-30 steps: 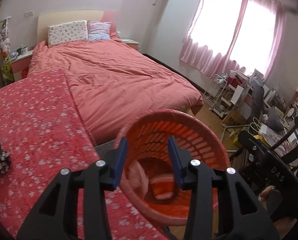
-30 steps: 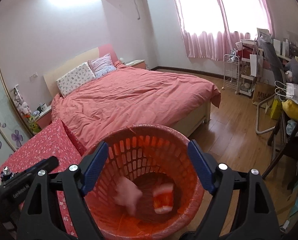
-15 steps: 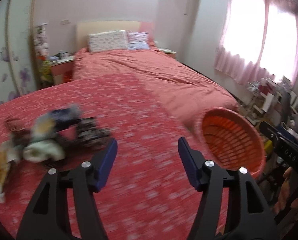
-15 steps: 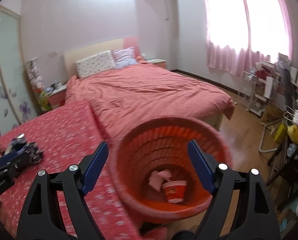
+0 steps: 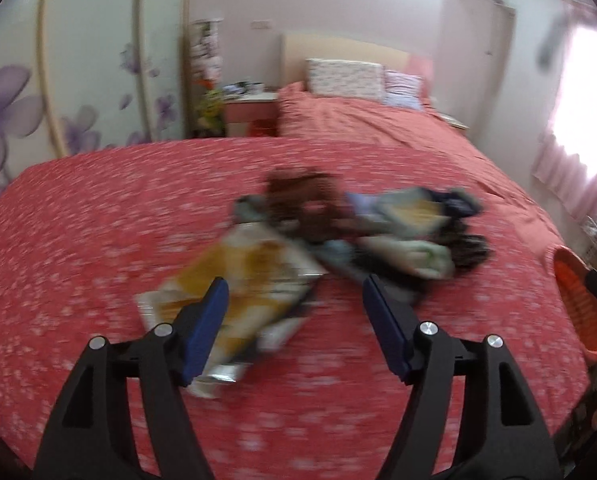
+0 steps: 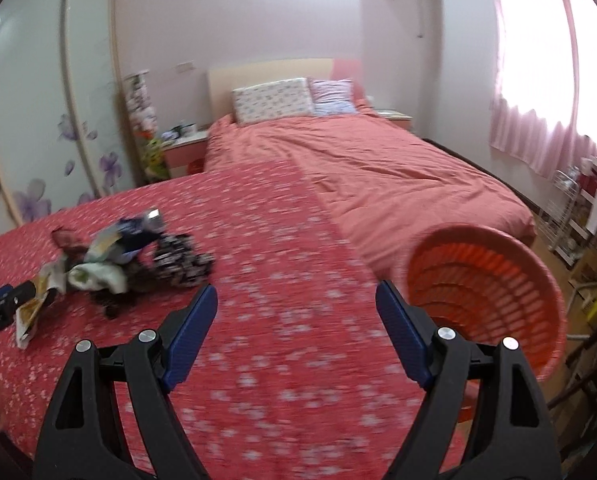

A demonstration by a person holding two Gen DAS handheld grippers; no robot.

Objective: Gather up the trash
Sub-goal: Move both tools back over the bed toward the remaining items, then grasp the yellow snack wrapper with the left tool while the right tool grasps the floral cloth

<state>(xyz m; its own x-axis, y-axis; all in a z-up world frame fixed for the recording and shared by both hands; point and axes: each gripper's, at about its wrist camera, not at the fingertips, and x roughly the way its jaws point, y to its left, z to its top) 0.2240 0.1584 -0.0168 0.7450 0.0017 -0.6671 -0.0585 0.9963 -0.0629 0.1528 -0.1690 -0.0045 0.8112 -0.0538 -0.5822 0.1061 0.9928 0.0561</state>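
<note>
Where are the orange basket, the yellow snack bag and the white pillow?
orange basket [image 6: 494,280], right wrist view, on its slatted inner wall.
yellow snack bag [image 5: 250,268], left wrist view, on its yellow front.
white pillow [image 6: 272,100], right wrist view, on its patterned face.

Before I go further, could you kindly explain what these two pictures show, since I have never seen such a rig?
A person holds a two-finger gripper in each hand, each with a forward-looking fisheye camera. The left gripper, open and empty, faces a blurred pile of trash on the red flowered tablecloth; a yellow snack wrapper lies nearest. The right gripper, also open and empty, looks across the same table, with the orange basket at its right edge.
</note>
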